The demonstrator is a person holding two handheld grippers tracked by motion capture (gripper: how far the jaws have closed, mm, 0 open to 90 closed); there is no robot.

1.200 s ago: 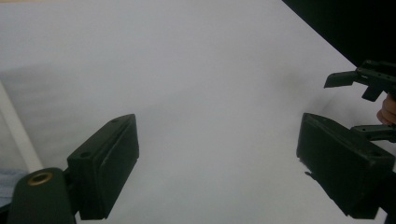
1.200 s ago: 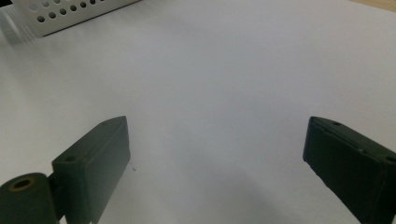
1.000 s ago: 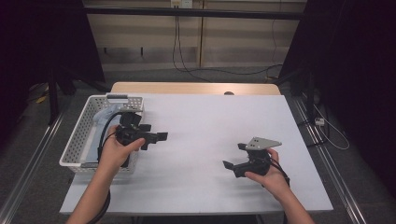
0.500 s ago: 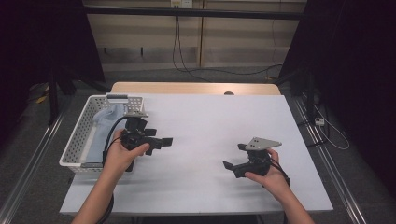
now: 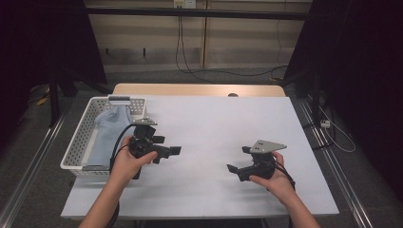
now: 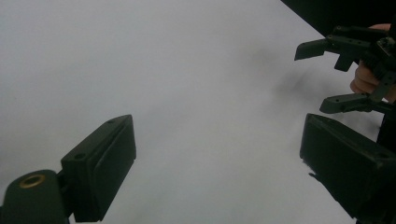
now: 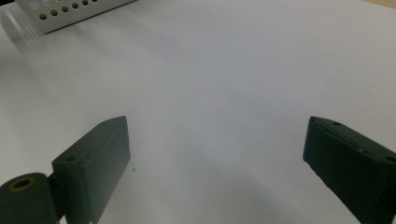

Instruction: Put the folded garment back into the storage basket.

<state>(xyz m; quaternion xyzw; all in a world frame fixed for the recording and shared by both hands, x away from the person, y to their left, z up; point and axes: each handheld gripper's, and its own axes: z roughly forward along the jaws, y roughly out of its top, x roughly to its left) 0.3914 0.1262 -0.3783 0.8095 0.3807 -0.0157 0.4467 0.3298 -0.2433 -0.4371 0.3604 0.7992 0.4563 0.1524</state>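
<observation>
My left gripper hovers over the white table, just right of the basket, pointing right with its jaws open and nothing between them. In its own view the left gripper looks across bare tabletop toward the right gripper. On the right side of the table, the right gripper is held low, points left and stands open and empty. Its own view, along the right gripper, takes in bare white table and a corner of the basket.
A white perforated basket stands at the table's left edge with a light blue cloth lying in it. A wooden strip runs along the table's far edge. Dark floor and cables lie beyond.
The left hand has carried its gripper rightward, from the basket's edge out over the table. The right gripper has stayed where it was.
</observation>
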